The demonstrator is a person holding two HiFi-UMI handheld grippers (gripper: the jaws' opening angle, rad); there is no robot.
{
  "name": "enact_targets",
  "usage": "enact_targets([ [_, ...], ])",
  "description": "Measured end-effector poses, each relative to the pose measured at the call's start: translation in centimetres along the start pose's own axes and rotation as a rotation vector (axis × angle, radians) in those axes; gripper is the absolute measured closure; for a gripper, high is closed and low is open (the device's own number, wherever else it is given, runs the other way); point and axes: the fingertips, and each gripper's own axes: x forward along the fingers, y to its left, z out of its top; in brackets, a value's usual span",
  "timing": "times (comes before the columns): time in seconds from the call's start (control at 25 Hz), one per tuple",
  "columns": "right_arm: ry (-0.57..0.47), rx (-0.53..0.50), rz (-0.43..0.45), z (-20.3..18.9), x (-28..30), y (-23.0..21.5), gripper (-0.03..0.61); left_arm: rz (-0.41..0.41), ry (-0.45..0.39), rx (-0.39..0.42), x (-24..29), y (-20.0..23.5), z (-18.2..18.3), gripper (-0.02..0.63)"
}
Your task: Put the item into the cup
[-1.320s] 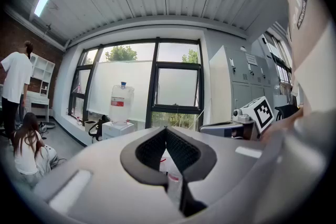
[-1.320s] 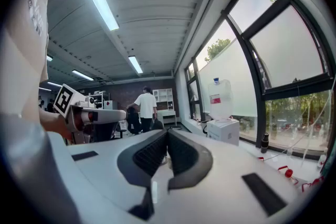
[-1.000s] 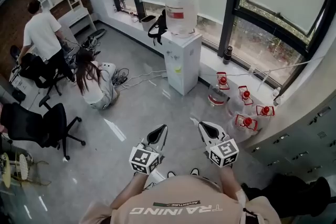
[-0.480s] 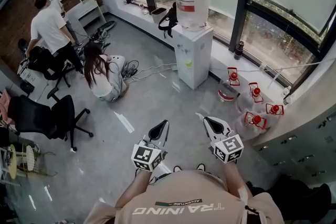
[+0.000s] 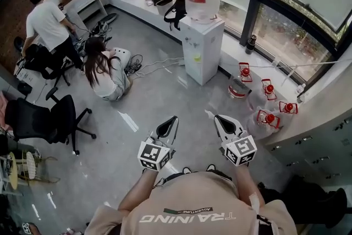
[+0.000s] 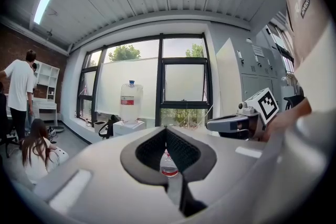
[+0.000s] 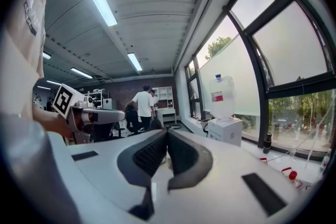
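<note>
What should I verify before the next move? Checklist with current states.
1. Cup in view: not ok, none in any view.
2. Item to place in view: not ok, none identifiable.
3. Left gripper free: ok, jaws together, nothing gripped.
4. Right gripper free: ok, jaws together, nothing gripped.
5. Path ahead: cannot tell; water dispenser, floor jugs and a crouching person stand apart from the grippers, but no target shows.
</note>
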Motion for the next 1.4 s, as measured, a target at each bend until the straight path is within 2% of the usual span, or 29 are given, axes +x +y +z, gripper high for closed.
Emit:
enact_targets([
  [0.32,0.015,-0.014,-0.061,-0.4,1.8,0.1,0.566,-0.052,0.002,-0.014,0.7,2.5,-1.6,0.606],
  [0.48,0.039,0.009,-0.083,-1.1,3.2,-1.1,0.566,-0.062,0.009,-0.093,1.1,3.0,-2.5,0.606],
  [0.6,0.053,0.011,-0.073,-1.4,4.7,-2.2,0.566,-0.039,0.02,-0.126,1.9,4.3,-3.1,0.606],
  [0.88,0.068,0.011,-0.039,-1.8,9.1,-7.8,0.566,0.002,0.028,-0.116,8.0,7.2,-3.0,0.606],
  [1.08,0.078,-0.04,-0.015,-0.6,11.8,-13.5,0.566,0.007,0.025,-0.077,13.7,8.4,-1.0,0.606],
  [1.4,0.079,-0.006,0.048,-0.5,16.6,-20.7,0.566,0.065,0.061,-0.073,21.4,11.3,-0.8,0.606],
])
